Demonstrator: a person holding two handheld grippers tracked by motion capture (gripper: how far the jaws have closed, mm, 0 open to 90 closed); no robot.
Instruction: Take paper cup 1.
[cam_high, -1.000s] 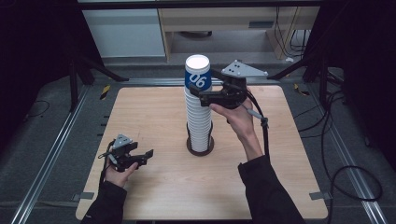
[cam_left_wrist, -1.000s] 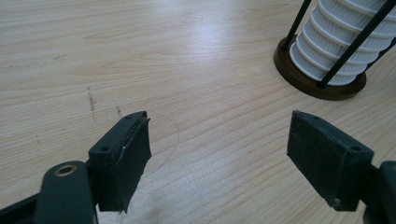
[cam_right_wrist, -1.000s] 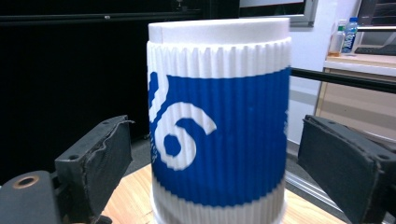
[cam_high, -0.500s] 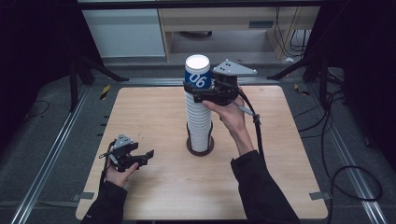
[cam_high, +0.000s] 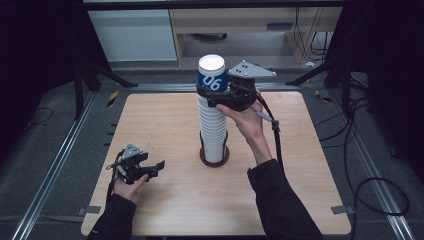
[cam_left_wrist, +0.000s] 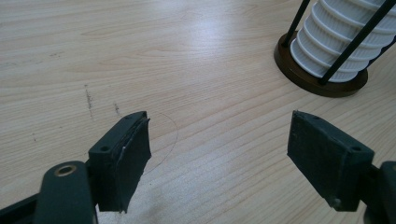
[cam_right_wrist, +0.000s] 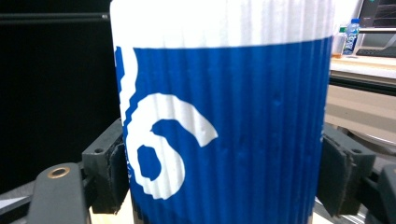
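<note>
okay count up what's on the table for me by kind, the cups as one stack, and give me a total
Cup stack: 1, blue cup on top
Stack holder: 1
Grippers: 2, the right gripper shut on the blue cup, the left gripper open over the table
Total: 4

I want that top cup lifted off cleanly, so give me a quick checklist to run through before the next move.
1. Right gripper closed on the top cup: ok; its jaws have just been closing, and in the right gripper view both pads sit against the cup's sides.
2. Grip square on the cup: ok, one jaw on each side.
3. Cup stack upright in its holder: ok.
4. Next cup down will stay behind: cannot tell.
5. Left gripper clear of the stack: ok, open, low over the table.
</note>
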